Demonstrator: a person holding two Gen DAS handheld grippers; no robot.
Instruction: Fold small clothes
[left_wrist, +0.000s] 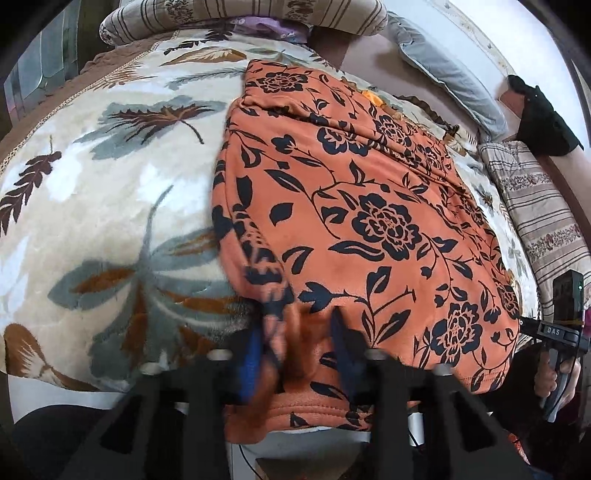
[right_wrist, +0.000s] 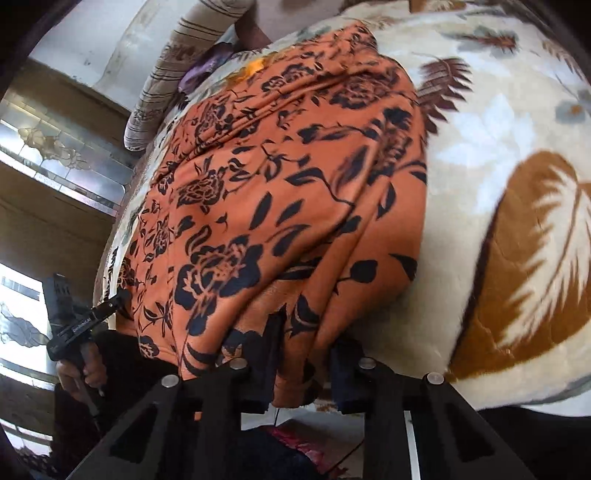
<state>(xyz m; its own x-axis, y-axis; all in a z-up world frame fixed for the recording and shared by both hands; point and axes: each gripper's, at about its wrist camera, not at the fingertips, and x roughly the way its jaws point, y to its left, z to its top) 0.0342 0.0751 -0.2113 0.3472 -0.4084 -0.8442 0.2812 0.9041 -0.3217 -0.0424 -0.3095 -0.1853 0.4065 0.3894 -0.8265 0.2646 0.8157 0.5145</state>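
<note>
An orange garment with a black flower print (left_wrist: 369, 221) lies spread on a cream blanket with leaf patterns (left_wrist: 110, 184). My left gripper (left_wrist: 297, 343) is shut on the garment's near hem, with bunched cloth pinched between its blue-padded fingers. In the right wrist view the same garment (right_wrist: 277, 184) runs away from me over the blanket (right_wrist: 498, 129). My right gripper (right_wrist: 306, 354) is shut on a gathered fold at its near edge. Each view shows the other gripper at the garment's far corner: the right gripper (left_wrist: 526, 324) and the left gripper (right_wrist: 123, 297).
Striped pillows lie at the bed's head (left_wrist: 240, 14) and along its right side (left_wrist: 535, 206), near a grey pillow (left_wrist: 443, 66) and a dark cloth (left_wrist: 543, 114). A cabinet with patterned glass (right_wrist: 55, 147) stands left. A hand (right_wrist: 85, 373) grips the left tool's handle.
</note>
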